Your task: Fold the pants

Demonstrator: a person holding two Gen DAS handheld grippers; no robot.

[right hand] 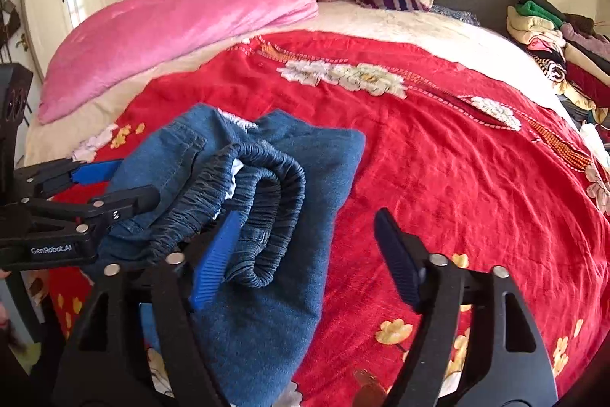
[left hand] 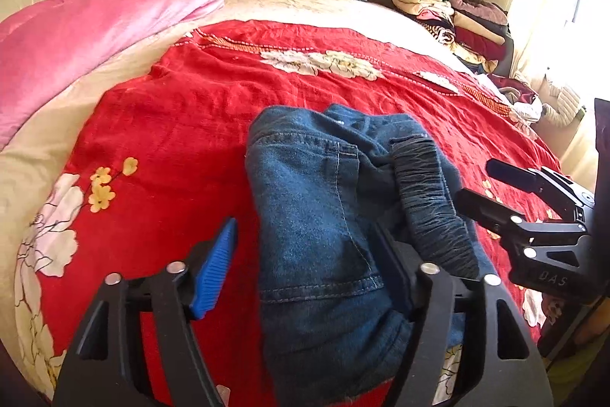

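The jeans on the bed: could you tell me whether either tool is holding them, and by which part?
Neither holds them. The left tool stands open astride the jeans, and the right tool stands open by the elastic waistband. The jeans lie on the red bedspread.

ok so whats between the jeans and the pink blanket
Only bare red floral bedspread and a strip of cream cover lie between the jeans and the pink blanket, clearest in the right wrist view.

Each claw was a black frame with triangular cut-outs, silver rivets and ribbed blue pads (left hand: pixel 213 273). The left claw (right hand: pixel 114 184) bore white "GenRobot.AI" lettering; the right claw (left hand: pixel 492 185) read "DAS".
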